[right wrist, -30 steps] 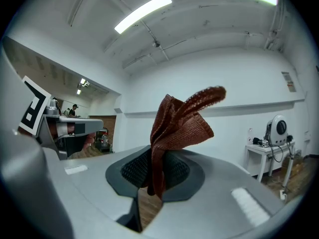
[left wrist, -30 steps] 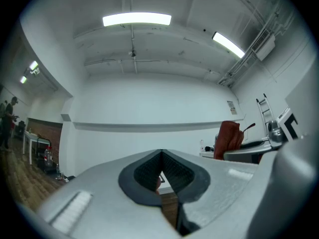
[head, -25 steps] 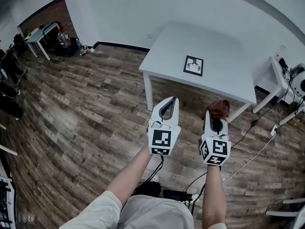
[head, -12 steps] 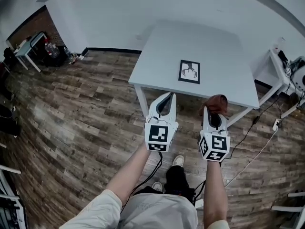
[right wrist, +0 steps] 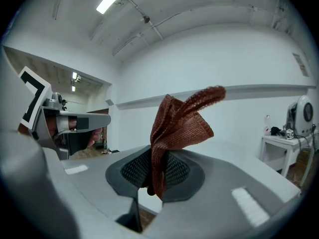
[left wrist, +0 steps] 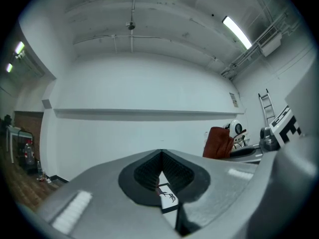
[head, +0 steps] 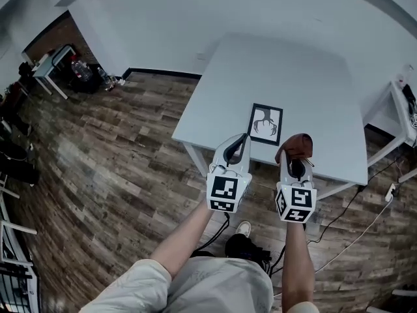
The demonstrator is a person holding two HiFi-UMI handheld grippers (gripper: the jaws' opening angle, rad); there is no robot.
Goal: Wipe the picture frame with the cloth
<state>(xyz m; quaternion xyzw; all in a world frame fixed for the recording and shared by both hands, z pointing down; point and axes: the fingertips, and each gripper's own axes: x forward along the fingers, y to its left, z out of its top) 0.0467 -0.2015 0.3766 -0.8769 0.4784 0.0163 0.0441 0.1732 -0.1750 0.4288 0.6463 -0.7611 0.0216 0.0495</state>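
Observation:
A black picture frame [head: 265, 124] with a dark figure on white lies flat near the front edge of the white table [head: 300, 77]. It shows as a sliver through the left jaws' notch, picture frame [left wrist: 167, 199]. My right gripper [head: 296, 156] is shut on a rust-brown cloth [head: 295, 147], which stands bunched above its jaws, cloth [right wrist: 177, 128]. It hovers just short of the table's front edge, right of the frame. My left gripper [head: 236, 147] is shut with nothing in it, level with the right one.
Wood-plank floor lies left of the table. A small white side table [head: 402, 113] stands at the far right, with cables [head: 355, 220] on the floor beneath. Another desk with bottles [head: 55, 57] sits by the brick wall at far left.
The table and frame have come closer and lower in the head view as the person walked up. Both grippers keep their hold and relative spacing.

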